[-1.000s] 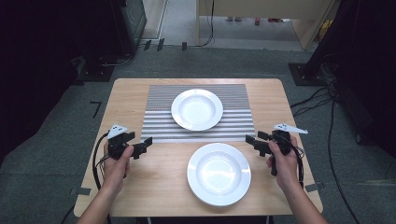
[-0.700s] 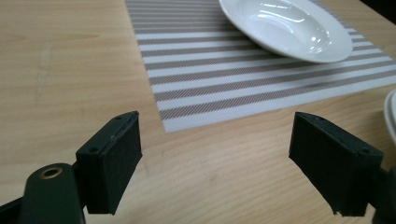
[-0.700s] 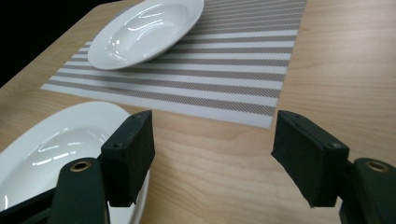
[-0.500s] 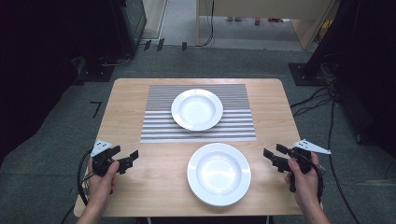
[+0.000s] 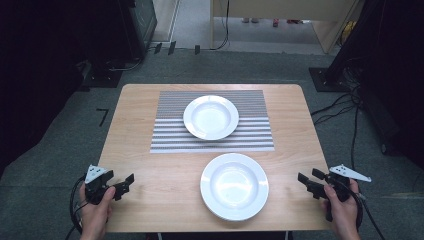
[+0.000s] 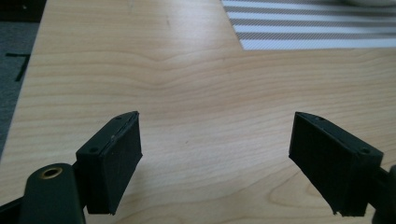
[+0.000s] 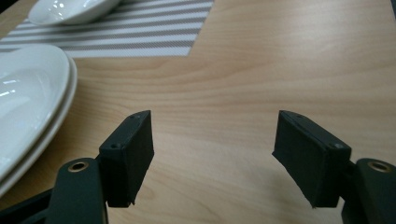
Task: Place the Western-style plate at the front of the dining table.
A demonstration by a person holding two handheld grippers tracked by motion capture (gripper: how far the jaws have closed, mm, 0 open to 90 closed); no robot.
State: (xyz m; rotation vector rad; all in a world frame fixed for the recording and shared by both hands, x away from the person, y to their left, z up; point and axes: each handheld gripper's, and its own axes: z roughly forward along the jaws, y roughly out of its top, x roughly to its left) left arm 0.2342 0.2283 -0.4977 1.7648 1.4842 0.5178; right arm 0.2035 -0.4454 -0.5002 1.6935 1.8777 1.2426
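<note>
Two white plates lie on a wooden table (image 5: 140, 110). The far plate (image 5: 210, 117) rests on a grey-and-white striped mat (image 5: 165, 135); the near plate (image 5: 234, 186) sits on bare wood close to the front edge. My left gripper (image 5: 127, 182) is at the table's front left corner, open, pointing right toward the near plate with nothing between its jaws. My right gripper (image 5: 307, 179) hovers at the front right edge, open and empty, pointing left. In the left gripper view the left gripper (image 6: 219, 158) frames bare wood. In the right gripper view the right gripper (image 7: 212, 154) does too, with the near plate (image 7: 28, 102) showing two rims at the left.
The mat's corner (image 6: 303, 28) lies ahead and right of the left jaws. The far plate (image 7: 70, 11) and mat (image 7: 140, 32) lie beyond the right jaws. Dark equipment and cables (image 5: 345, 105) ring the table on grey carpet.
Both hands have drawn back toward the table's front edge and outward to its corners, sinking a little. Both grippers stay open and empty. The plates have not moved.
</note>
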